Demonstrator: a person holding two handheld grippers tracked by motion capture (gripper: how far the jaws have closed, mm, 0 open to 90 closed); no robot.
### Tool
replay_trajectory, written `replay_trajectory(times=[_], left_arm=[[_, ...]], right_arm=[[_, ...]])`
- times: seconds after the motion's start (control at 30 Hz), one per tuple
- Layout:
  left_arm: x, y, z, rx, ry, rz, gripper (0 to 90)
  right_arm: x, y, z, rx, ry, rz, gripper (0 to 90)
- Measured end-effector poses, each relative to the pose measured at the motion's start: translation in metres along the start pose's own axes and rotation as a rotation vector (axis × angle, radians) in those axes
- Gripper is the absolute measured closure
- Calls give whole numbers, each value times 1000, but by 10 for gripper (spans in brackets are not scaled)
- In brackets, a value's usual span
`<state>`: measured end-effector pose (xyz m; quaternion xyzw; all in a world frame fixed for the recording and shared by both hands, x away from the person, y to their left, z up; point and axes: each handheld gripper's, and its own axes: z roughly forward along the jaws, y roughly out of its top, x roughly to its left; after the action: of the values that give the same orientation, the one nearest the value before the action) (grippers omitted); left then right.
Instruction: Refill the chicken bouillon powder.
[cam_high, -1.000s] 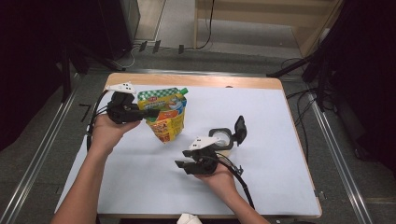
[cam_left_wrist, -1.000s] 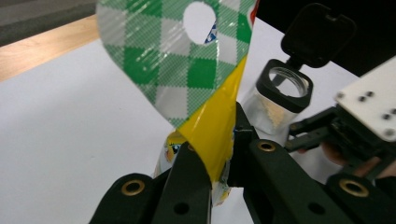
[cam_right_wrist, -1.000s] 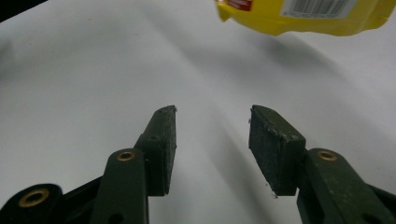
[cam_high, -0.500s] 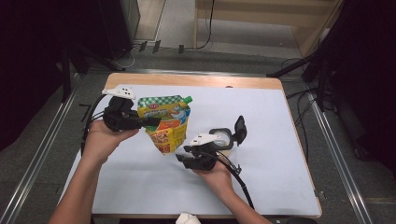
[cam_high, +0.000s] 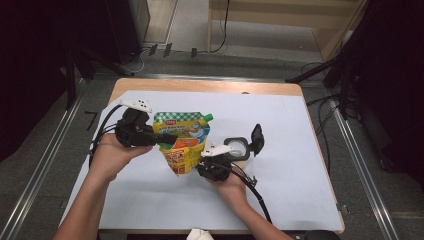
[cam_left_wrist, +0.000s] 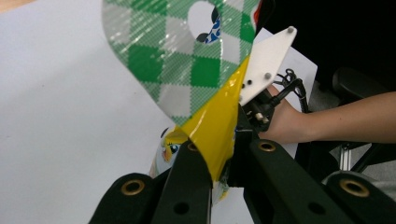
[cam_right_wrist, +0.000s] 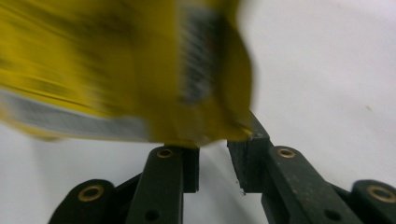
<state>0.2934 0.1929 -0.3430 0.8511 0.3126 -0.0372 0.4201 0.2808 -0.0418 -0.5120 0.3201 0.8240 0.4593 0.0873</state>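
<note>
Gripping the yellow and green pouch by its left edge, the left claw has its jaws pressed tight on the foil, and in the left gripper view the pouch rises straight up out of the pinched jaws, its green checked top with a round hanging hole above and the yellow body below. The pouch is off the bench, tilted, with its green cap at the upper right and its bottom corner pointing down toward the right claw.

The right claw sits just below and to the right of that bottom corner. Its jaws have just been closing, yet in the right gripper view a gap shows between them; the blurred yellow bottom of the pouch lies just beyond the tips, touching or nearly touching them, and I cannot tell whether any of it is between the pads. The pads are not pressing on it.

Just to the right of the right claw, a small clear container with an open black flip lid stands on the bench.
</note>
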Motion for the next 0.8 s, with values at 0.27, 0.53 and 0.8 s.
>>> replay_trajectory(times=[0.27, 0.53, 0.8], left_arm=[[2, 1, 1, -51, 7, -11, 894], [2, 3, 15, -57, 36, -26, 862], [-1, 6, 27, -73, 66, -16, 831]], right_arm=[[4, 1, -6, -33, 40, -9, 653], [22, 0, -10, -24, 27, -125, 660], [29, 1, -18, -50, 49, -149, 649]])
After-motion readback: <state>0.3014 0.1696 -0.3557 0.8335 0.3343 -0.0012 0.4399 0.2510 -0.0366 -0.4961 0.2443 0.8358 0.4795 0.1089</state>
